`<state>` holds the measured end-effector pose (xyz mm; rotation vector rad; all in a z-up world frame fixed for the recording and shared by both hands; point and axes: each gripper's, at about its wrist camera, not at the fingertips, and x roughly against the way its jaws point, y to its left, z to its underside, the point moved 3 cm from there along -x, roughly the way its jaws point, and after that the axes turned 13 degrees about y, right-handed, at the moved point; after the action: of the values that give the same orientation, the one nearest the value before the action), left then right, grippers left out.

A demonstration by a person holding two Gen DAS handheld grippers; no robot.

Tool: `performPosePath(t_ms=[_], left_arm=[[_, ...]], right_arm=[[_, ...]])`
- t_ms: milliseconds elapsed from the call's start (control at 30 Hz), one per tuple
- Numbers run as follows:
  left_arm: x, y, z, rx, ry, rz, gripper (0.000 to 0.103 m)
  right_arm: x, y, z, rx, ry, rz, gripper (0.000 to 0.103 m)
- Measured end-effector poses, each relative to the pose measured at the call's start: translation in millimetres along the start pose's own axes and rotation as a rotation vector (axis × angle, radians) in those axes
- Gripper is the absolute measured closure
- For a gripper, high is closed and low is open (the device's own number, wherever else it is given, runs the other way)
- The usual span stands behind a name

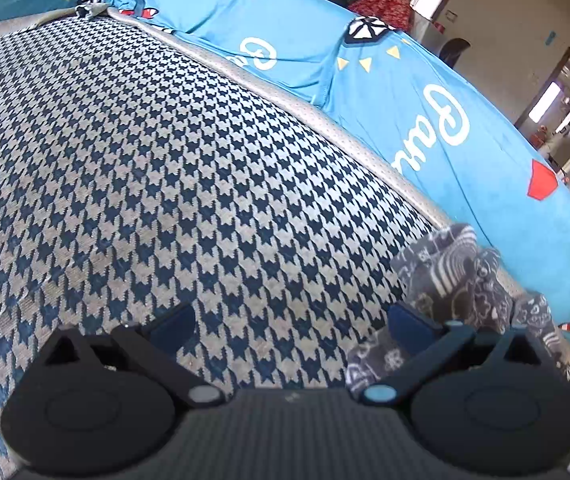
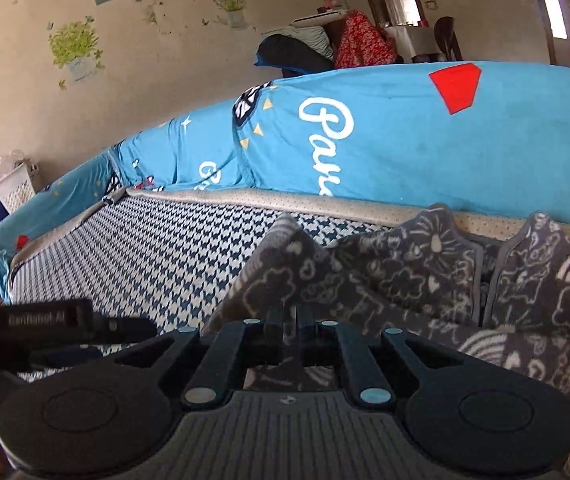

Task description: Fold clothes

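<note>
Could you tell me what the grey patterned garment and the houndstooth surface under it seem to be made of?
The grey garment looks like soft fleece: a fuzzy, matte nap blurs its printed pattern. The houndstooth surface seems a flat woven upholstery fabric, its weave lines visible, though that is uncertain.

Soft daylight — doorways glare; fisheye-bent edges.

Dark grey fleece garment w/ white cartoon outlines, clouds + stripes [image 2: 425,280] lies rumpled on houndstooth surface, bunched in peaks near its beige edge. One fold lifted to a point at its left side. In left wrist view, only a crumpled part shows at right [image 1: 457,276].
</note>
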<state>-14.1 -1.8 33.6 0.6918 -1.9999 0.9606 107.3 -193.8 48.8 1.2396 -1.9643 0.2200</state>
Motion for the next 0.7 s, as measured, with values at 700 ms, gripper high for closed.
performPosePath(t_ms=[700], left_arm=[[13.9,9.4,3.3,0.011,0.006,0.016,0.000]], right_arm=[[-62.9,83.4,43.9,0.337,0.035,0.244,0.076]])
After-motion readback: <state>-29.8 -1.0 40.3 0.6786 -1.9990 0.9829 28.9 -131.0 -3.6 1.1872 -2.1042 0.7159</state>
